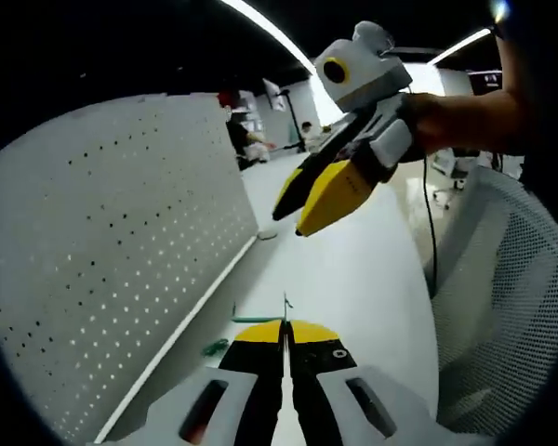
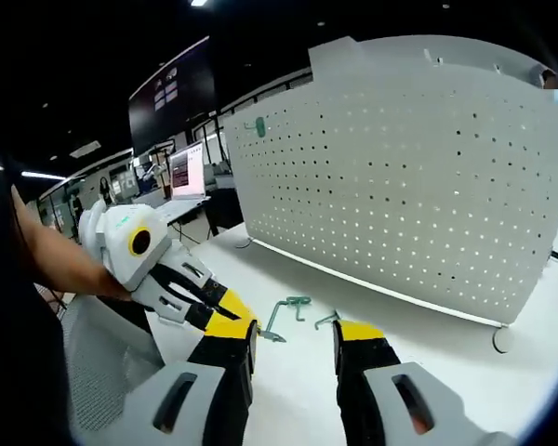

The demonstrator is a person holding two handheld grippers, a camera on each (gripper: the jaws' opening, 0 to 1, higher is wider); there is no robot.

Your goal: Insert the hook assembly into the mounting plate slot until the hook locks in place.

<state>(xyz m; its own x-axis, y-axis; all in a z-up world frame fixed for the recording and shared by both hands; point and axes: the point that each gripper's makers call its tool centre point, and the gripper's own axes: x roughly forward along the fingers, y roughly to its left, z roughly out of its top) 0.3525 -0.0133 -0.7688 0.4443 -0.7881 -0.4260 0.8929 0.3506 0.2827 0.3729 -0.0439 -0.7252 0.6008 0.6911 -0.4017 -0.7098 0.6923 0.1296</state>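
The white pegboard (image 1: 121, 251) (image 2: 400, 177) stands upright on the white table (image 1: 363, 279). My left gripper (image 1: 285, 325) is shut on a thin green wire hook (image 1: 285, 303), whose tip pokes up between the yellow jaw tips. In the right gripper view the left gripper (image 2: 242, 321) comes in from the left, low over the table, with the green hook (image 2: 284, 311) at its tip. A second small green hook (image 2: 327, 319) lies close by. My right gripper (image 2: 293, 334) is open with nothing between its jaws; in the left gripper view it (image 1: 312, 200) hangs above the table.
One more green hook (image 2: 259, 125) hangs high on the pegboard's far left. A round foot (image 2: 500, 339) carries the board's right end. A white mesh chair (image 1: 511, 307) (image 2: 102, 362) stands at the table's edge. Desks and a monitor (image 2: 188, 167) are behind.
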